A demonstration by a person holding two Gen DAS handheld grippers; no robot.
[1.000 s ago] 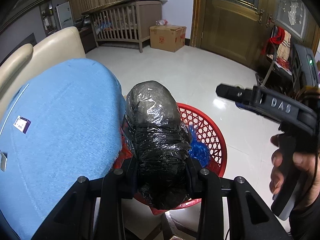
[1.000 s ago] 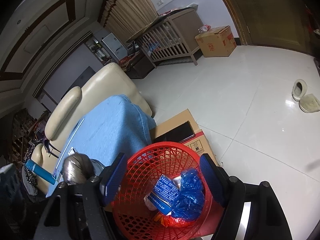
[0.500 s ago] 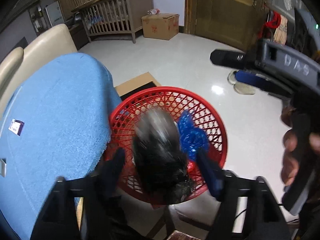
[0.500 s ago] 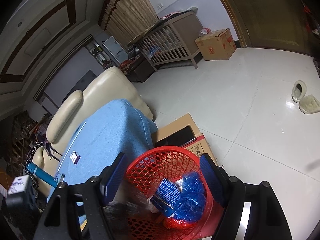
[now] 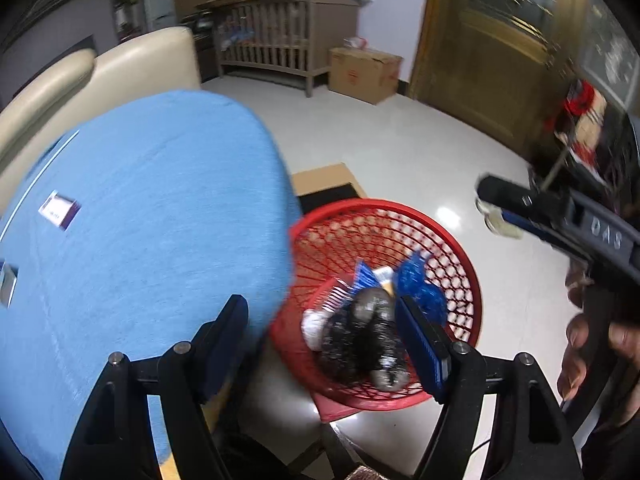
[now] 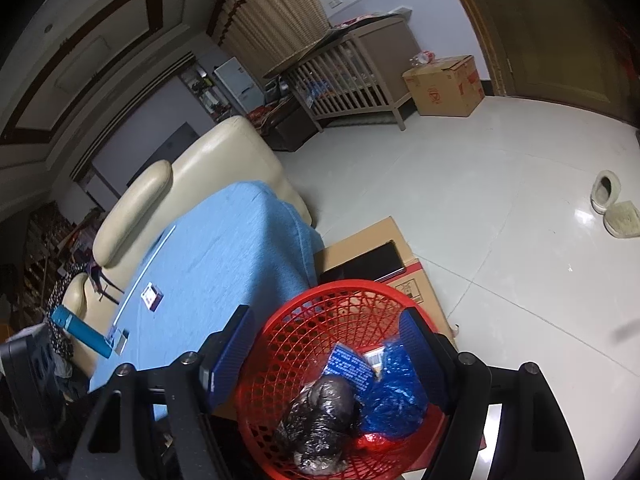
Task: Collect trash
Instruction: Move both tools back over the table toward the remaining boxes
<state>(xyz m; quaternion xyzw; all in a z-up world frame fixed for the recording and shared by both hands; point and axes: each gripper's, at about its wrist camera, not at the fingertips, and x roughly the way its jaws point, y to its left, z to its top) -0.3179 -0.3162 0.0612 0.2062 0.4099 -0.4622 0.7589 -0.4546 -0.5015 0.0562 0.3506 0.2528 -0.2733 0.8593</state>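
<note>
Black bag bundle (image 5: pixel 362 340) dropped in red basket (image 5: pixel 452 240); left gripper (image 5: pixel 324 344) fingers just released, right gripper (image 6: pixel 326 354) spread, empty. Small card (image 5: pixel 60 210) left on counter.

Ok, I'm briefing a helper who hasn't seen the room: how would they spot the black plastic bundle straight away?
Find the blue-covered table; beside its corner stands a red mesh basket. Inside it, at the near side, lies the black plastic bundle, next to a crumpled blue bag and a blue printed packet. It is the only dark, shiny, wrinkled lump there.
</note>
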